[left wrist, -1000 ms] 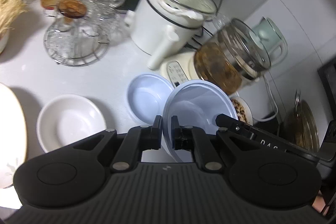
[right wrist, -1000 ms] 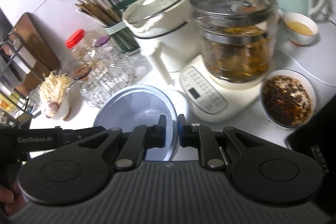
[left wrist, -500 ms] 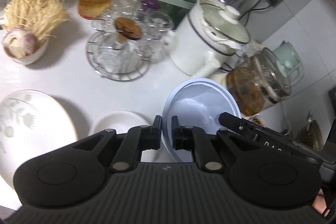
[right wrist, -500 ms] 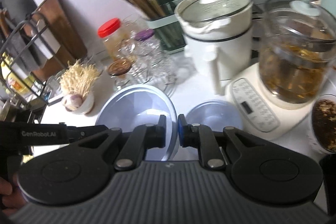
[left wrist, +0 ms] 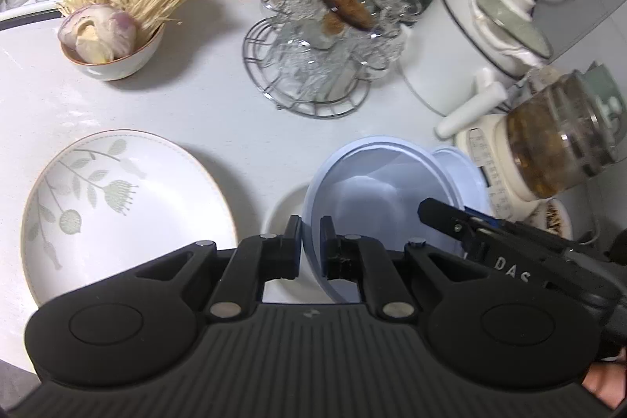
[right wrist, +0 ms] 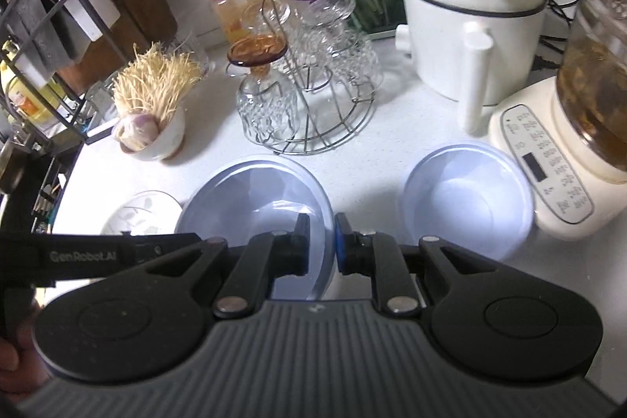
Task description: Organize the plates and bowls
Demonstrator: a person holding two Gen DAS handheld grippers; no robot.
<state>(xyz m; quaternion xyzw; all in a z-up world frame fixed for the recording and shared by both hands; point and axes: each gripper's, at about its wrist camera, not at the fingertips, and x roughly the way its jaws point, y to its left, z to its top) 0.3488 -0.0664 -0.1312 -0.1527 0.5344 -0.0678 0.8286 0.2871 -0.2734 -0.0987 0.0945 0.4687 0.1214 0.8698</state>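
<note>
Blue bowl (left wrist: pixel 376 183) hangs tilted above the tabletop (left wrist: pixel 188 104), rim clamped in left tongs (left wrist: pixel 310 237). Right tongs (right wrist: pixel 320 241) straddle the opposite rim, jaws opening. Second blue bowl (right wrist: pixel 466 198) rests beside it; leaf-patterned plate (left wrist: pixel 125 206) lies left.

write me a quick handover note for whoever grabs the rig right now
Left gripper: shut on the rim of the blue bowl.
Right gripper: on the same bowl's opposite rim, jaws opening, rim between them.
Things: the held bowl is tilted, apparently over the small white bowl. The second blue bowl sits beside the kettle base. The leaf-pattern plate lies at the left.
Done: one blue bowl picked up.
Left: nothing is stacked yet. Probably nest the bowls, then sort the plate.
</note>
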